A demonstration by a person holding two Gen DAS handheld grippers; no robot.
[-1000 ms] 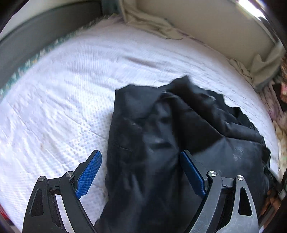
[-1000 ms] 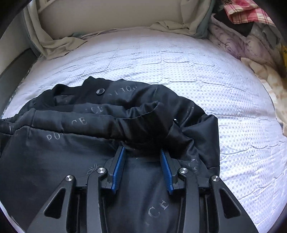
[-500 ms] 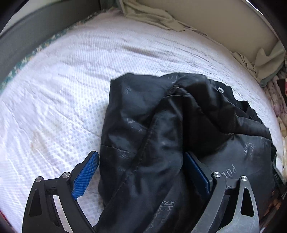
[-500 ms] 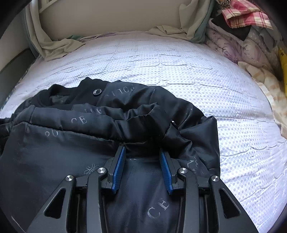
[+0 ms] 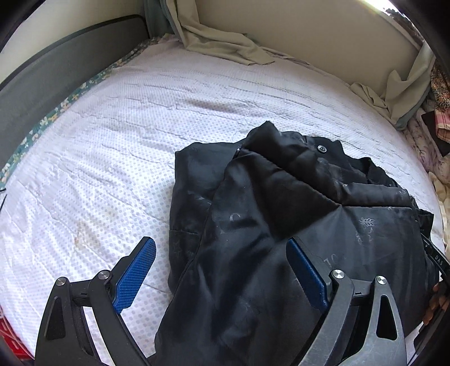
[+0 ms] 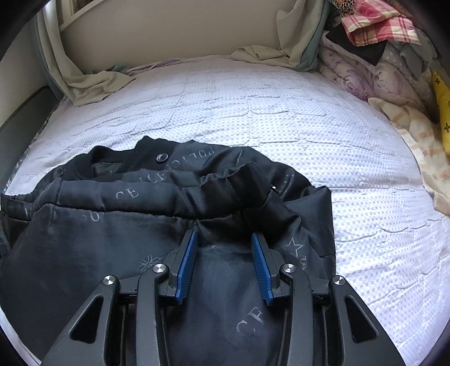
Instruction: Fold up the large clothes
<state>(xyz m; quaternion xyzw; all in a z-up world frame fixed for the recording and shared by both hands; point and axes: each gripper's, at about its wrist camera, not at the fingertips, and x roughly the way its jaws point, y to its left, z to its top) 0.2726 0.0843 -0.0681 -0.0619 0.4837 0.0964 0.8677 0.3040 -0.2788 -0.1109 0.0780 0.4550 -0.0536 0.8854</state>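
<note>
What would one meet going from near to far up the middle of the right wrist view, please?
right gripper → black jacket → its button → white mattress → beige sheet bunched at the far edge → wall

You are looking at a black jacket (image 6: 118, 225) whose lining is showing pale grey printed letters, stars and leaf sprigs, with a black button (image 6: 161, 157) near the collar. It is lying on a white bedcover (image 5: 118, 146) that is showing a fine grid of grey-lilac dots and a faint yellowish stain toward your left. A teal floral border (image 5: 56, 109) is running along the bed's edge beside a dark grey panel (image 5: 42, 84). Your left gripper (image 5: 222, 247) and right gripper (image 6: 223, 239) are showing black frames with blue ribbed pads. Beige curtains (image 6: 90, 84) are hanging at the back; a pink plaid cloth (image 6: 377, 25), lilac floral bedding (image 6: 374, 73) and a yellow patterned item (image 6: 443, 112) are sitting to the right.
</note>
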